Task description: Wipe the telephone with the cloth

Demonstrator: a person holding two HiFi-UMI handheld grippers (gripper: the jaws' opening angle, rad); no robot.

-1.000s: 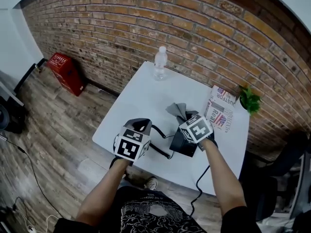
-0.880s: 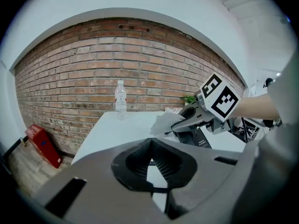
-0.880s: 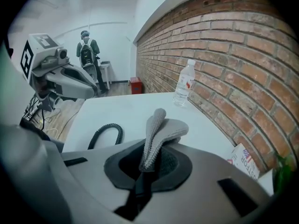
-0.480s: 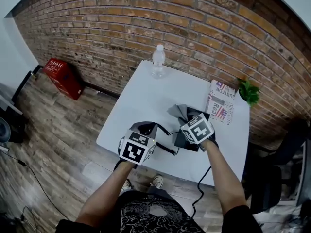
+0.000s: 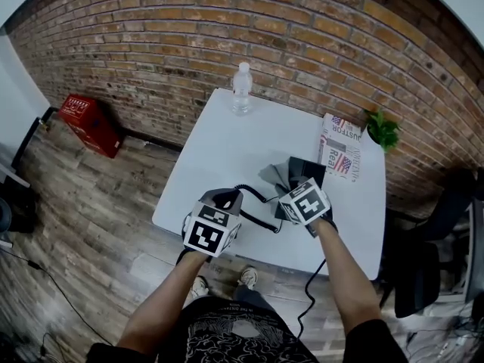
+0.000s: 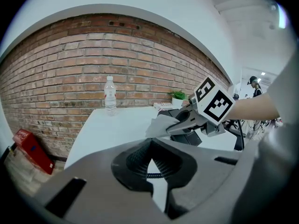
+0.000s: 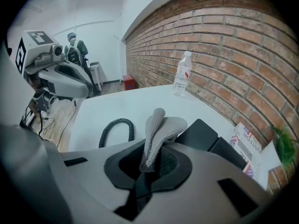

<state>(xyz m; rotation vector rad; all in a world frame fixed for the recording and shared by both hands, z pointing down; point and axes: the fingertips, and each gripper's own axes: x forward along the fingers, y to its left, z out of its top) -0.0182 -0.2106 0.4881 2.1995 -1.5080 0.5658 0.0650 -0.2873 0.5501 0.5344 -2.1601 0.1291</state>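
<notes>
A black telephone sits on the white table, right of middle. My right gripper is shut on a folded grey cloth and holds it over the phone's near left side. In the head view the cloth sticks out past the marker cube. The coiled cord runs from the phone to my left gripper. That gripper is shut, with the cord showing between its jaws, near the table's front edge. No handset is in sight.
A clear water bottle stands at the table's far edge by the brick wall. A folded newspaper and a small green plant lie at the far right. A red crate is on the floor at left. A person stands far off.
My left gripper has shifted a little to the right and the cord has swung with it. The right gripper with the cloth has drawn back slightly, baring more of the telephone.
</notes>
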